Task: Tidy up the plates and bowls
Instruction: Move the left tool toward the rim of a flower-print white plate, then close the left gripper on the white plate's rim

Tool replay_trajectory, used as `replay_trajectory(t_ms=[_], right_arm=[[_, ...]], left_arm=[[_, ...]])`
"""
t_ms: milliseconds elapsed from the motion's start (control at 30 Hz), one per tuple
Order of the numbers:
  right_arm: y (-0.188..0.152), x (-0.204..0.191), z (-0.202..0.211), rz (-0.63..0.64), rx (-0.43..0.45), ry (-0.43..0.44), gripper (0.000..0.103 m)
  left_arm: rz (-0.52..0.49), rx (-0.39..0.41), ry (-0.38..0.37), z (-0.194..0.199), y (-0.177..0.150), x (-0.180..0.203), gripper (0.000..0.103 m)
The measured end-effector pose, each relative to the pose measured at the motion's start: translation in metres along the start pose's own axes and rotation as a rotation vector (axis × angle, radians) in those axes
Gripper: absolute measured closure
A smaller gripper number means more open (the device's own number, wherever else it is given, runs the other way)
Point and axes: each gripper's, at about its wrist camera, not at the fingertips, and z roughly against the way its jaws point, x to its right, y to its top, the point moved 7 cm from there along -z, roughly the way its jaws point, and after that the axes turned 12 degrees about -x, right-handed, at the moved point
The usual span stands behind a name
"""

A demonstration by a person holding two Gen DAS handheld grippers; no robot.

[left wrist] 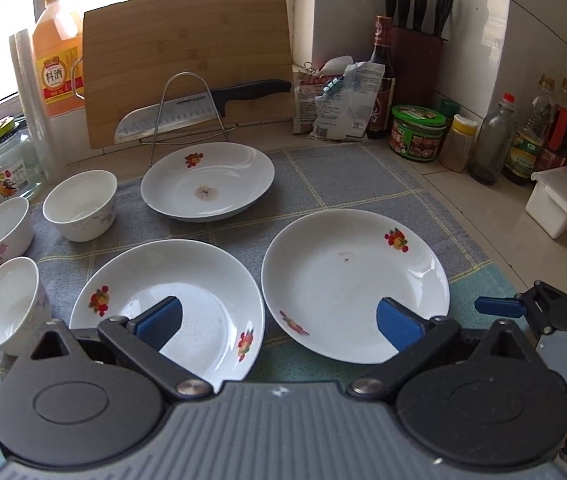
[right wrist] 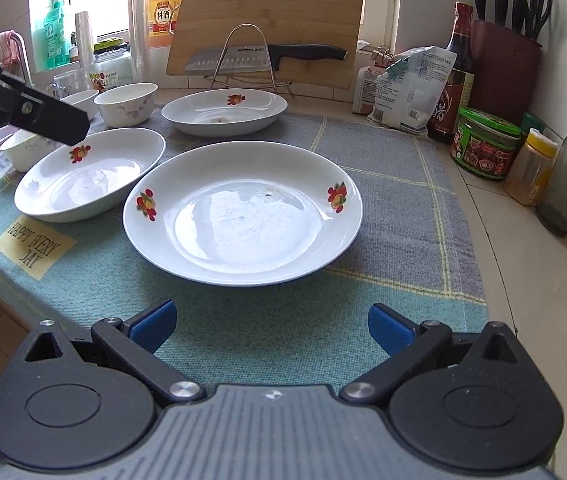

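Here the left tongs hover wide apart over two plates, and the right tongs gape empty before the nearest plate on the desk. Glazed rims may slip or clink when stacked. Three bowls crowd the left; jars and a knife rack hem in the back.

1. A bamboo cutting board leans upright against the window.
2. A black-handled knife rests across a wire rack before the board.
3. A checked cloth covers the counter.
4. A knife block stands in the corner.
5. A green-lidded jar sits near a dark sauce bottle.
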Motion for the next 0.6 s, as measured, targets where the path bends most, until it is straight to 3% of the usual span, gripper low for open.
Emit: replay_trajectory(t_ms=[333, 600], right_arm=[[0.004, -0.001, -0.027, 0.022, 0.016, 0.033, 0.0], [0.013, 0.004, -0.035, 0.041, 0.033, 0.046, 0.0]], left_arm=[[-0.144, -0.059, -0.059, -0.048, 0.042, -0.003, 0.001], [-0.28, -0.148, -0.173, -0.091, 0.069, 0.001, 0.001]])
